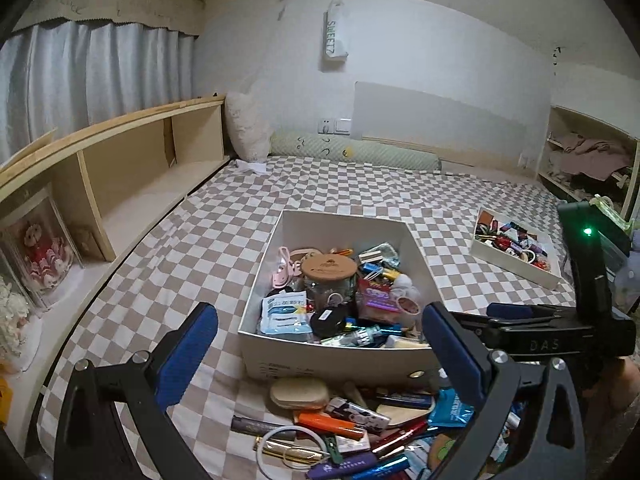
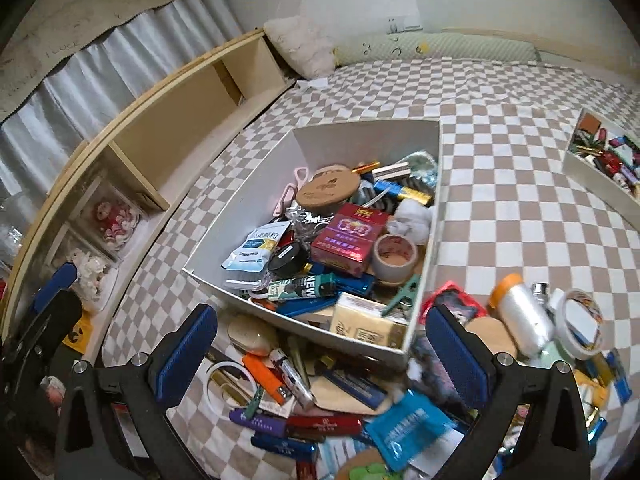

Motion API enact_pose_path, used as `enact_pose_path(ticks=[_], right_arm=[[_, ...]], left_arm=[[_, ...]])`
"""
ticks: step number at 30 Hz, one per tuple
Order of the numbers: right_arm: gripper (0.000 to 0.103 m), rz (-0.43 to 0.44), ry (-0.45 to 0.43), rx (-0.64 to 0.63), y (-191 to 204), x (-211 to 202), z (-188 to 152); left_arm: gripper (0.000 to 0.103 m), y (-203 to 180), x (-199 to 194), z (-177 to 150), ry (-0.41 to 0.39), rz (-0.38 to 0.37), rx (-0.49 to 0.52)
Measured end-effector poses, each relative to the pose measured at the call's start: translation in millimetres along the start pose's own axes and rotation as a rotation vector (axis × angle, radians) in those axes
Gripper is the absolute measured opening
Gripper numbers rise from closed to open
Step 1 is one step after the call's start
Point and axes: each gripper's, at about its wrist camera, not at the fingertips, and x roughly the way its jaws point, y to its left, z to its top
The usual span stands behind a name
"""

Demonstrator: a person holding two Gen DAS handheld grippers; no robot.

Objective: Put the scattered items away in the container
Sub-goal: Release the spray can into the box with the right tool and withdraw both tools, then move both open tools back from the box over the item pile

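A white cardboard box [image 1: 320, 364] [image 2: 240, 208] sits on the checked bed, filled with small items: a cork-lidded jar [image 1: 328, 272] [image 2: 330, 190], a red carton [image 2: 350, 236], a tape roll [image 2: 396, 254]. In front of it lies a loose pile with an orange lighter [image 1: 332, 424] [image 2: 264, 376], a white ring [image 1: 280, 452], a blue packet [image 2: 408, 426] and a white thread spool [image 2: 520, 316]. My left gripper [image 1: 320, 354] hangs open above the box's near edge, holding nothing. My right gripper [image 2: 322, 356] is wide open over the box's near corner and the pile, also holding nothing.
A shallow white tray [image 1: 516, 248] [image 2: 600, 168] of small items lies to the right on the bed. A wooden shelf unit [image 1: 132, 168] [image 2: 180, 120] runs along the left side. A pillow [image 1: 248, 128] and a green bolster [image 1: 352, 152] lie against the far wall.
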Motion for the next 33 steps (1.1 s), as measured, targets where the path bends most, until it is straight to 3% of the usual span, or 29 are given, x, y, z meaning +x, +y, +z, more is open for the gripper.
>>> enact_pose_path(ticks=[19, 33], right_arm=[[0.103, -0.093, -0.173, -0.081, -27.2, -112.4, -34.2], [0.103, -0.168, -0.287, -0.136, -42.1, -161.8, -73.0]], left_arm=[[0.103, -54.8, -35.7, -8.2, -0.026, -0.043, 0.024], [0.103, -76.4, -50.4, -22.4, -0.034, -0.057, 0.026]])
